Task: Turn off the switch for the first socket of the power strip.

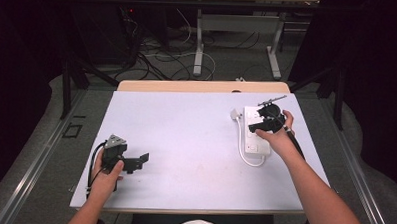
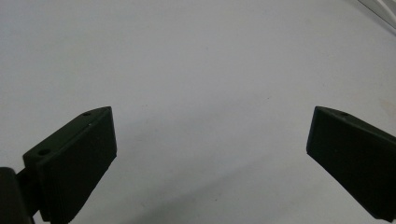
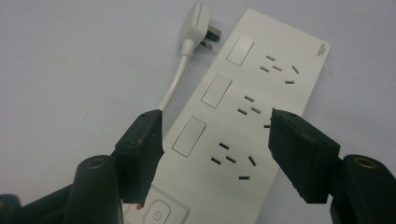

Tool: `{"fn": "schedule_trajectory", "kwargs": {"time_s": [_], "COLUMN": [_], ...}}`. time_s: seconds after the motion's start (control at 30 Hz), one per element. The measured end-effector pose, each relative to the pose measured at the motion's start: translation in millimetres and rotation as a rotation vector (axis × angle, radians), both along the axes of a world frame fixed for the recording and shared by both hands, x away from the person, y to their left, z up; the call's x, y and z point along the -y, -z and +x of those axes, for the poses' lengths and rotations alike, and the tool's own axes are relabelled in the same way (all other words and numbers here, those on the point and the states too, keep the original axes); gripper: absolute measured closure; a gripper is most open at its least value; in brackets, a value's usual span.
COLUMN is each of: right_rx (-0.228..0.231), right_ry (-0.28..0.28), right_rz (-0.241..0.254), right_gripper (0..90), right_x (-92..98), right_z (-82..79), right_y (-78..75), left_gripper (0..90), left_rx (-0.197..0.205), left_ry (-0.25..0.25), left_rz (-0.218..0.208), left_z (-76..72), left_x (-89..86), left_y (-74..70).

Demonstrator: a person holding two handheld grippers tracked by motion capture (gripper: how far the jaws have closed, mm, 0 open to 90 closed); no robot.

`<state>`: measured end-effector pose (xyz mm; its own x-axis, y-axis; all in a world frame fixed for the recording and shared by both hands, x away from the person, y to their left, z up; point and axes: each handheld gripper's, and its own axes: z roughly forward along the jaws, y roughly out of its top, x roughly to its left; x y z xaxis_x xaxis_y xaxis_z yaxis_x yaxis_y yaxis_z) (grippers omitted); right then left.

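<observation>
Strip, a white power strip, lies flat on the right side of the tabletop, long axis running away from the person. Its plug rests on the sheet just beside the strip's far left corner, and the white cord runs along the strip's left edge and loops round its near end.

In the right gripper view the strip shows 3 socket groups w/ 3 blank rectangular switches, plus a power button at the near end, a small red mark next to it. The plug lies prongs toward the strip; cord trails from it toward the camera.

Right tongs hang over the strip, jaws wide apart, nothing between them; whether they touch the strip can't be told. In the high view the right tongs sit over the strip's middle, hand behind.

Left tongs are wide too, empty, over bare white sheet. In the high view the left tongs are at the near left of the tabletop, well apart from the strip, pointing right.
</observation>
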<state>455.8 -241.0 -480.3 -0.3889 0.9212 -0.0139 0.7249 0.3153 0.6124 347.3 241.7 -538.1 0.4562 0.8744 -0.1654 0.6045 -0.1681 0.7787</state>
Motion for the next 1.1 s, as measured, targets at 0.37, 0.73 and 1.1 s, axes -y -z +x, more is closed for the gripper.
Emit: {"fn": "schedule_trajectory", "kwargs": {"time_s": [0.37, 0.73, 1.1], "right_rx": [-0.007, -0.038, -0.035], "right_ry": [-0.021, -0.013, -0.004], "right_rz": [0.036, 0.037, 0.016], "right_gripper": [46.6, 52.0, 70.0], "right_x": [-2.7, -5.9, -10.9], "right_z": [7.4, 13.6, 17.0], "right_y": [4.4, 11.4, 16.2], "left_gripper": [1.7, 1.7, 1.7], "left_rx": [-0.009, -0.001, -0.005], "left_ry": [0.007, 0.0, 0.005], "left_rz": [0.002, 0.002, 0.004], "left_z": [0.1, 0.3, 0.3], "left_x": [-0.6, -0.1, -0.6], "left_y": [-0.5, 0.3, 0.0]}}
